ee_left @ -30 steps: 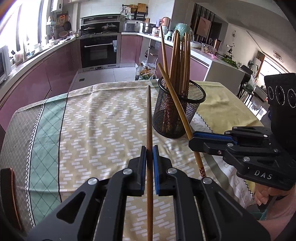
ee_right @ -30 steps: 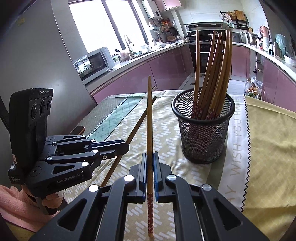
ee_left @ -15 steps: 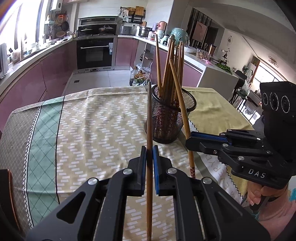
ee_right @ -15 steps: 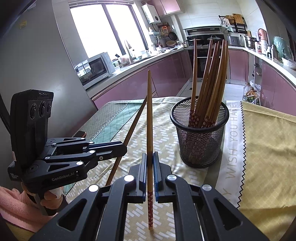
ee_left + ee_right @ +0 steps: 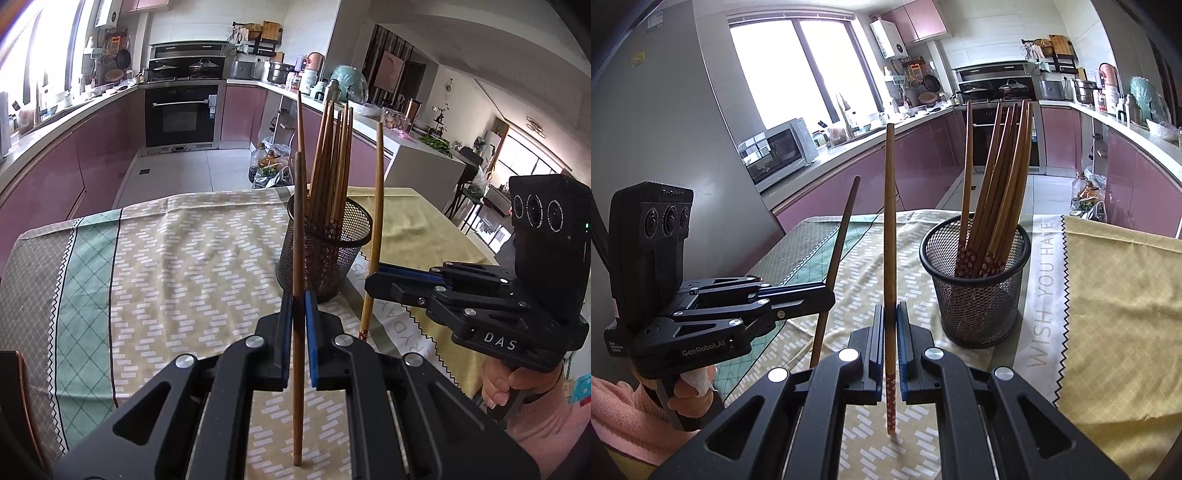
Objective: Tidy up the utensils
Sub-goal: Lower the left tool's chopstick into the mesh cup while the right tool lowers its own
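My left gripper (image 5: 298,295) is shut on a plain brown chopstick (image 5: 297,221) that stands nearly upright above the tablecloth. My right gripper (image 5: 890,306) is shut on a second chopstick (image 5: 889,221) with a red flowered lower end, also upright. A black mesh holder (image 5: 975,291) with several chopsticks stands on the table just right of the right gripper. In the left wrist view the holder (image 5: 325,254) sits right behind the held chopstick, with the right gripper (image 5: 373,282) and its chopstick (image 5: 376,206) to its right. The left gripper (image 5: 827,297) shows at the left of the right wrist view.
A patterned tablecloth (image 5: 184,258) in beige, green and yellow covers the table. A person's hands in pink sleeves (image 5: 624,417) hold the gripper handles. A dark chair back (image 5: 14,406) stands at the table's left edge. Kitchen counters and an oven (image 5: 181,114) lie beyond.
Both held chopsticks have tilted up to stand more upright. The holder now appears behind the left gripper's chopstick, and the right gripper's chopstick has swung from leaning left to nearly vertical.
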